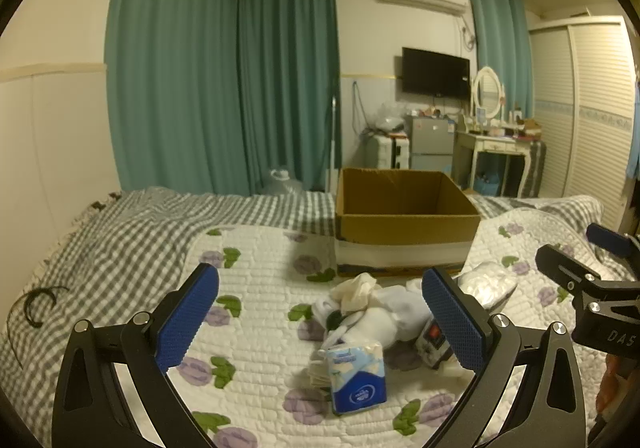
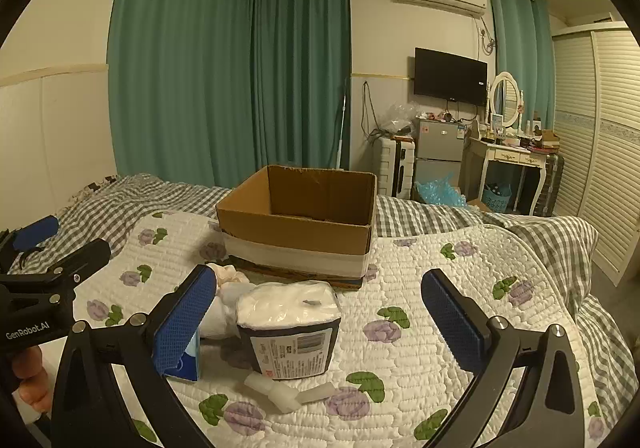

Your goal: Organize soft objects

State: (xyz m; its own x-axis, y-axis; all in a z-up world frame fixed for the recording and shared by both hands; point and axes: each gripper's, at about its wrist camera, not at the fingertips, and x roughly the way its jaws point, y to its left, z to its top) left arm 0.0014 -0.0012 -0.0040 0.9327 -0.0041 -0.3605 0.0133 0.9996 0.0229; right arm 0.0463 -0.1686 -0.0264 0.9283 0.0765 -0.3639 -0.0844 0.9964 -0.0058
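A pile of soft things lies on the flowered quilt in front of an open cardboard box (image 1: 404,216) (image 2: 300,224). It holds a blue and white tissue pack (image 1: 357,376) (image 2: 189,362), white socks and cloths (image 1: 384,312) (image 2: 224,308), and a clear bag of white pads with a dark label (image 2: 290,332) (image 1: 486,288). My left gripper (image 1: 320,324) is open and empty above the pile. My right gripper (image 2: 320,324) is open and empty, with the bag between its fingers. The right gripper also shows in the left wrist view (image 1: 576,260).
The quilt (image 2: 420,308) covers a bed with a grey checked sheet (image 1: 120,240). A black hair band (image 1: 36,304) lies at the left. A small white tube (image 2: 280,396) lies near the bag. Green curtains, a fridge, a dresser and a wardrobe stand beyond the bed.
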